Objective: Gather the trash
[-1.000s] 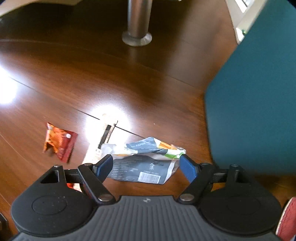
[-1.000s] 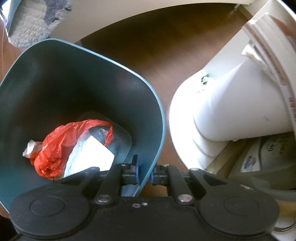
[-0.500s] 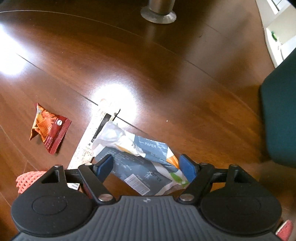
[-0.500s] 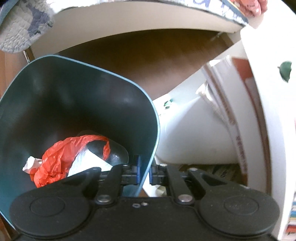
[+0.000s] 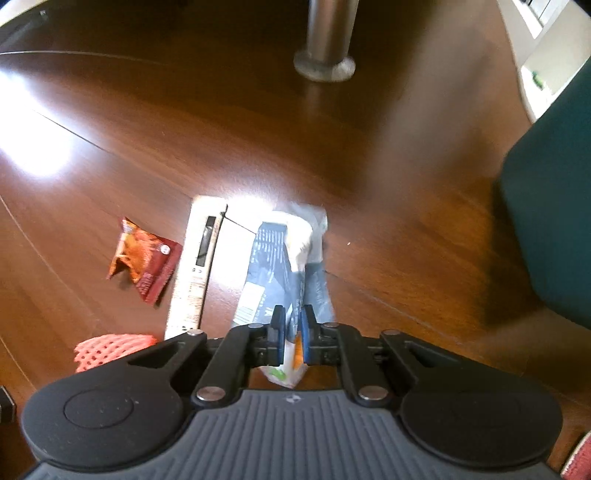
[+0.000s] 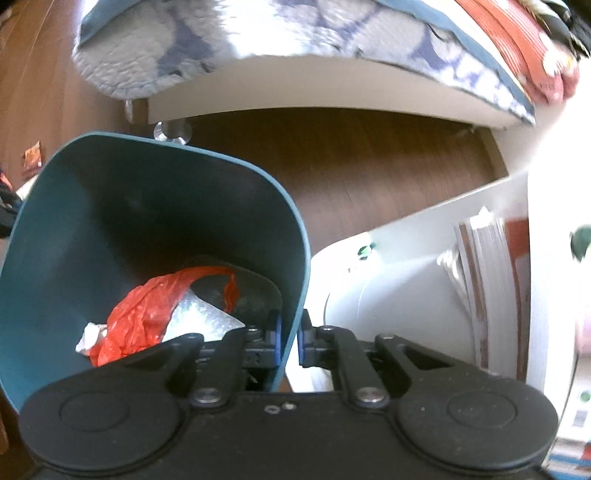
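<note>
My left gripper [image 5: 291, 325] is shut on a crumpled grey, white and orange paper wrapper [image 5: 280, 266], which hangs forward over the wooden floor. A red-orange snack packet [image 5: 144, 258], a long paper strip [image 5: 199, 258] and a piece of red foam netting [image 5: 107, 349] lie on the floor to the left. My right gripper [image 6: 289, 341] is shut on the rim of a teal bin [image 6: 92, 229]. Inside the bin are a red plastic bag [image 6: 147, 310] and silver-white trash [image 6: 195, 317]. The bin also shows at the right of the left wrist view [image 5: 550, 221].
A metal furniture leg [image 5: 327, 37] stands on the floor ahead of the left gripper. In the right wrist view, a bed with a quilt [image 6: 258, 33] is above the bin, and a white shelf with books [image 6: 484, 280] is at the right.
My left gripper has closed on the paper wrapper and lifted it, so it now hangs lengthwise. My right gripper keeps hold of the bin rim and has tilted up, showing more of the bed.
</note>
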`<state>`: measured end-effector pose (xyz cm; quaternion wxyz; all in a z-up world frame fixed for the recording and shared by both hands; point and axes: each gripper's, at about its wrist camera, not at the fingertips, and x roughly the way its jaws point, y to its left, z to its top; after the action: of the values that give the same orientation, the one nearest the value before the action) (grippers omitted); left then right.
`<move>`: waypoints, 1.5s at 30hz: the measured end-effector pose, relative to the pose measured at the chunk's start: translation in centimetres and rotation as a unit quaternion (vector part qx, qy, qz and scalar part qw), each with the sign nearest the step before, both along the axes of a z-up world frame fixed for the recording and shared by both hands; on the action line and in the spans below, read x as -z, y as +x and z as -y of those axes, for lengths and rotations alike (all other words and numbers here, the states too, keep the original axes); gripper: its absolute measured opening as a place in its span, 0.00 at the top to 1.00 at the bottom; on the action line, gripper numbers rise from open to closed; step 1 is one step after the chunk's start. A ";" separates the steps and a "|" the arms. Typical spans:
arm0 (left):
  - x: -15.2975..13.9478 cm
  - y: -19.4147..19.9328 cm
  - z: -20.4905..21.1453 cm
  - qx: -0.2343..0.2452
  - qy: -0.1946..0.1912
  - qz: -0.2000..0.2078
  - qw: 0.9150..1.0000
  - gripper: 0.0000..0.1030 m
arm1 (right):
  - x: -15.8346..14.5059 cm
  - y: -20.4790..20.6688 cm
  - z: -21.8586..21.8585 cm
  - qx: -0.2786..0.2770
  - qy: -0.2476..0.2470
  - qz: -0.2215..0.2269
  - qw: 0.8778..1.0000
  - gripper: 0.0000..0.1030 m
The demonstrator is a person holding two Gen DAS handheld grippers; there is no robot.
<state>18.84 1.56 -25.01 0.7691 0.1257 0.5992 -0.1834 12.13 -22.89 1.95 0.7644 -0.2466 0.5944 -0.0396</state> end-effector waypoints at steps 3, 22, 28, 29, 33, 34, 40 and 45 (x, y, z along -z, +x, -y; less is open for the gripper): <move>-2.6 -0.7 -0.1 0.007 -0.017 0.019 1.000 0.93 | -0.1 0.1 -0.7 -0.011 -0.007 0.002 1.000 0.96; -26.0 -6.2 1.8 0.180 -0.197 0.176 0.948 0.94 | 2.0 4.2 -1.6 -0.010 -0.028 -0.015 0.999 0.96; -26.5 -6.3 5.6 0.208 -0.227 0.152 0.939 0.94 | 2.2 4.6 -1.3 -0.005 -0.036 -0.026 0.999 0.95; -26.5 -6.3 6.4 0.213 -0.227 0.149 0.938 0.94 | 2.2 4.6 -1.4 -0.006 -0.036 -0.025 0.999 0.95; -24.9 -6.2 9.7 0.238 -0.207 0.129 0.940 0.94 | 2.1 4.6 -1.6 -0.006 -0.032 -0.020 0.999 0.95; -24.0 -5.6 10.5 0.243 -0.204 0.120 0.941 0.94 | 2.1 4.7 -1.7 -0.006 -0.029 -0.019 0.999 0.96; -20.6 -5.1 13.3 0.247 -0.174 0.079 0.950 0.94 | 1.9 4.7 -2.1 -0.013 -0.022 -0.013 1.000 0.96; -19.0 -5.6 14.6 0.256 -0.148 0.067 0.953 0.94 | 1.7 4.5 -2.0 -0.011 -0.013 -0.009 1.000 0.97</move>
<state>13.25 -13.08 -6.04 0.7447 0.1716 0.4601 -0.4520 16.63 -20.89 0.25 0.7559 -0.2635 0.5982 -0.0364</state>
